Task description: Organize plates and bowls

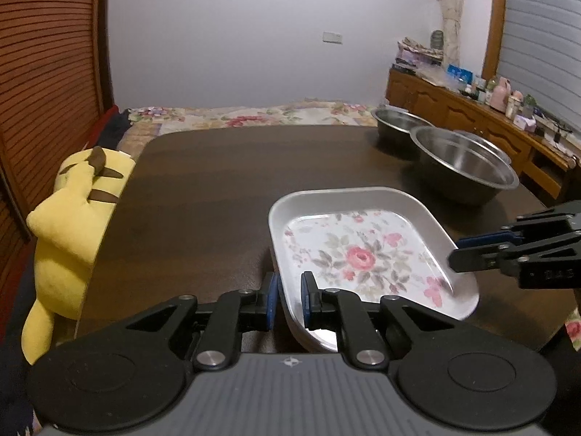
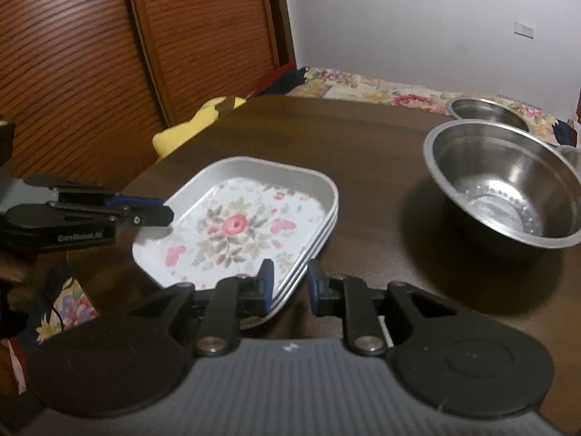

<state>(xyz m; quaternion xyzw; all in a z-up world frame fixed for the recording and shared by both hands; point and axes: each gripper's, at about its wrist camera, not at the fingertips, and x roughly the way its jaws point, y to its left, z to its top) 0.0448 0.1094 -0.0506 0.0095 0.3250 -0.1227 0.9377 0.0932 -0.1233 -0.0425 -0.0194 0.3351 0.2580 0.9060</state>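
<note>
While piled three deep, sits as one neat stack of floral plates (image 2: pixel 236 225) at the lower centre of both views, on the near part of the dark tabletop (image 1: pixel 199 200). Rounded-rectangle shape, pale raised walls, pink rose printed in the middle. Cannot tell whether flat on the wood or slightly raised.

Gripped at the near-left corner in the left wrist view by the left claw (image 1: pixel 290 290): one blue pad outside the wall, the other inside, pressed together on the rim. Seen again at the left edge of the right wrist view, reaching in from the side.

Straddled at the opposite side by the right claw (image 2: pixel 290 279): one pad over the printed face, the other just outside the stacked edges, standing slightly apart with a sliver of gap beside the rim. Shows too at the right edge of the left wrist view, tips at the plate's wall.

Further out, to the right and apart from the plates, a large steel bowl (image 2: pixel 508 189), upright and open. Behind it, toward the upper right, a second steel bowl (image 2: pixel 486 109). Just past the large one, only the rim of a third.

Off the tabletop's left edge, a yellow plush toy (image 1: pixel 72 218). Beyond the far edge, a bed (image 1: pixel 254 116) under a flowered cover. At upper left, louvred wooden doors (image 2: pixel 90 54); at upper right, a cluttered wooden sideboard (image 1: pixel 454 109).
</note>
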